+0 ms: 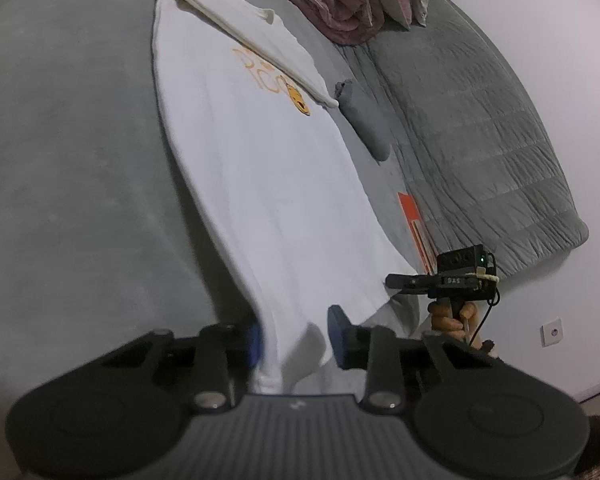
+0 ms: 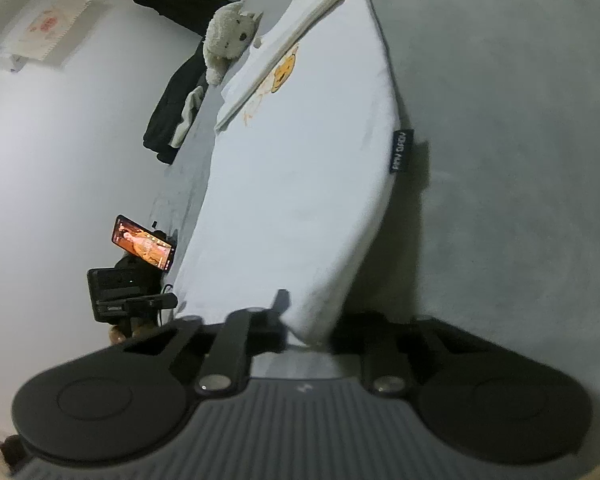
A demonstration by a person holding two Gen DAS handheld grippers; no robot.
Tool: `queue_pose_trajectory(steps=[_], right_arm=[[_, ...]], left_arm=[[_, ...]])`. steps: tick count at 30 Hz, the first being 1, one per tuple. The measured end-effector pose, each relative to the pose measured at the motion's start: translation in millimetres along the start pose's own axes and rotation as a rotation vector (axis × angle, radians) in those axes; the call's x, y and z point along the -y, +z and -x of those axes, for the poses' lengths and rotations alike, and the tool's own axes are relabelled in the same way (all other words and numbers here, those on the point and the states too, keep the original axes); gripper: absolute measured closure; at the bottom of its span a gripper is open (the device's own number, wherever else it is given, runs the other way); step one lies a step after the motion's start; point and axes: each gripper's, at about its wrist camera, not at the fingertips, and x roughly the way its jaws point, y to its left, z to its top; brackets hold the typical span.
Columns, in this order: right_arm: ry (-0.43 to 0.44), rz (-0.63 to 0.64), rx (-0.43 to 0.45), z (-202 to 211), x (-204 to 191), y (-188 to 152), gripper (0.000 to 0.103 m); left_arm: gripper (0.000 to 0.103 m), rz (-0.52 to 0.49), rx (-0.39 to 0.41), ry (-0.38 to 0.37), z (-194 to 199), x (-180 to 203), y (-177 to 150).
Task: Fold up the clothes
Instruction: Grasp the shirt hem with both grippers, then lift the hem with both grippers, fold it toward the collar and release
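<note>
Both grippers, left [image 1: 294, 334] and right [image 2: 310, 326], pinch the near hem corners of the white cotton printed T-shirt [image 1: 256, 168], its long axis stretching straight away across the grey bed [image 1: 60, 160]
</note>
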Motion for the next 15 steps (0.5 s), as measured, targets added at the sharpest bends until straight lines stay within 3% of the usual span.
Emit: queue_pose_trajectory(steps=[9,15], right_arm=[[0.037,0.024,0.04,4,-8,0,0.091],[0.066,0.04,0.09,7,-14,2,0.091]], left_arm=[[0.091,0.02,0.038,-0.05,7,-1,0],[0.095,0.025,0.095,-0.092,11,1,2]])
